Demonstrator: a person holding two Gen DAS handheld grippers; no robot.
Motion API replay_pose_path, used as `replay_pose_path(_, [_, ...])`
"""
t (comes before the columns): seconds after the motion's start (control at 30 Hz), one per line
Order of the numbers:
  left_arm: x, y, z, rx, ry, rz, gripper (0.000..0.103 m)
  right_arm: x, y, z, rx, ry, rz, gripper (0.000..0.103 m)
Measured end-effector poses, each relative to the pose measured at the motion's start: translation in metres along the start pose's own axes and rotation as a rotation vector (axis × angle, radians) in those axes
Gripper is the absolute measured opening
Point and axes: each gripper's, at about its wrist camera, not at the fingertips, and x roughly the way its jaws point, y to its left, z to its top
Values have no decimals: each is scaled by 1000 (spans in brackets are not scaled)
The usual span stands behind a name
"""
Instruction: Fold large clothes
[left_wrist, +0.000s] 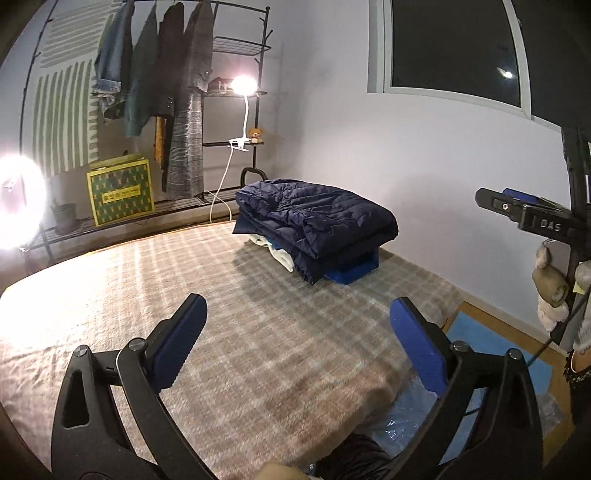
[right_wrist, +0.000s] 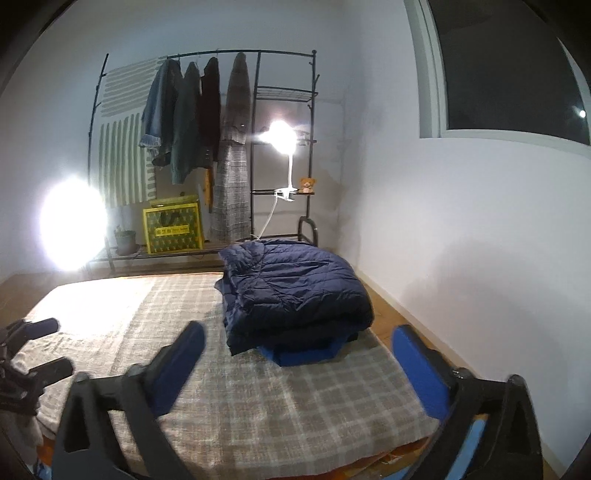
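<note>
A folded navy quilted jacket tops a small pile at the far right of a plaid blanket. Under it lie a bright blue garment and a white one. My left gripper hangs open over the blanket's near part, well short of the pile, with nothing between its blue pads. My right gripper is also open and empty, just in front of the pile. In the right wrist view the left gripper shows at the left edge.
A clothes rack with hanging coats, a clip lamp and a yellow-green box stands behind the blanket. A bright light glares at left. A black stand with a clamp and blue floor mat are at right.
</note>
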Motion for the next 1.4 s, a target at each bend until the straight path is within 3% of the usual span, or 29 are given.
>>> replay_pose_path(0.1, [-3, -3, -5, 1, 16, 28, 103, -1, 5, -4, -16, 4, -38, 103])
replay_pose_path(0.37, [0, -4, -12, -3, 47, 106, 103, 7, 1, -14, 33, 34, -17, 103])
replay_pose_path(1.4, [-19, 6, -14, -51, 7, 165, 103, 11, 10, -31, 49, 26, -4, 103])
